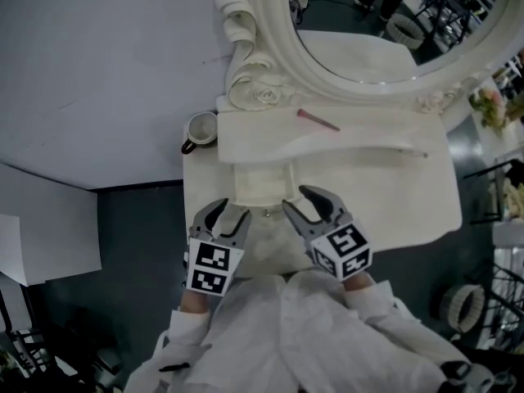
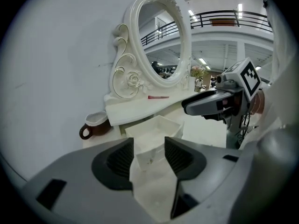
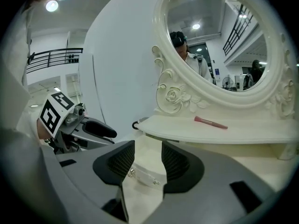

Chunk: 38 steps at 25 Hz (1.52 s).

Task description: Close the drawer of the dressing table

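The white dressing table [image 1: 401, 199] has its small drawer [image 1: 260, 185] pulled out toward me, and the drawer looks bare inside. In the head view my left gripper [image 1: 223, 217] sits at the drawer front's left corner and my right gripper [image 1: 309, 205] at its right corner. Both are open with nothing between the pads. The left gripper view looks along its jaws [image 2: 149, 155] at the drawer [image 2: 156, 129] just ahead. In the right gripper view the jaws [image 3: 148, 160] frame the drawer front and its small metal handle [image 3: 140, 175].
An oval mirror [image 1: 368, 31] in a carved white frame rises at the back of the table. A pink makeup brush [image 1: 318, 120] lies on the raised shelf. A brown and white mug [image 1: 201, 129] stands at the table's left rear corner, against a plain wall.
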Motion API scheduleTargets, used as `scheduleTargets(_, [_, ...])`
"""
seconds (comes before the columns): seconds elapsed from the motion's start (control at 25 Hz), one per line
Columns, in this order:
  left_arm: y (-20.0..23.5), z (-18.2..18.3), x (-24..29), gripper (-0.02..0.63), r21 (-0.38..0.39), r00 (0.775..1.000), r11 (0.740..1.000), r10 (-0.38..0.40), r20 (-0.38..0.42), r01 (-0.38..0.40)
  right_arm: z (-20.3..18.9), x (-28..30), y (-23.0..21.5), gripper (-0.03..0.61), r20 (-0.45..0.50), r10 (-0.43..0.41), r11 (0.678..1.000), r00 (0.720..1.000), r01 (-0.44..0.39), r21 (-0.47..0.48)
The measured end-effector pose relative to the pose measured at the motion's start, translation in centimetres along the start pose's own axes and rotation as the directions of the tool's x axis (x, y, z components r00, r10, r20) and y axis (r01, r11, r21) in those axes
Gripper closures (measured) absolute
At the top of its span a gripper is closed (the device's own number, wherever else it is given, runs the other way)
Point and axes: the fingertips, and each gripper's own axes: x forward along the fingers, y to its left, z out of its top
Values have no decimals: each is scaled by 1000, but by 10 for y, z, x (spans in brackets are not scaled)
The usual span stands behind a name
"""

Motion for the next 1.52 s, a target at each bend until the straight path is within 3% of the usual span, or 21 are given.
scheduleTargets(0.24, [6, -10, 7, 399, -28, 1000, 1000, -3, -29, 3, -10, -2, -3, 407, -28, -10, 1000, 1000, 10, 4])
scheduleTargets(0.48, [-2, -21, 19, 397, 8, 994, 997, -77, -78, 78, -24, -1, -13, 377, -69, -14, 998, 998, 10, -60])
scheduleTargets(0.76, [4, -41, 34, 387, -40, 989, 995, -96, -117, 92, -41, 6, -11, 374, -145, 27, 998, 989, -34, -48])
scheduleTargets(1.08, [-2, -51, 48, 387, -30, 980, 991, -137, -142, 134, -68, 23, -16, 374, -237, 22, 995, 971, -44, -91])
scheduleTargets(1.52, [0, -63, 61, 388, 3, 970, 984, -173, -173, 176, -89, 41, -19, 374, -282, 43, 991, 958, -77, -110])
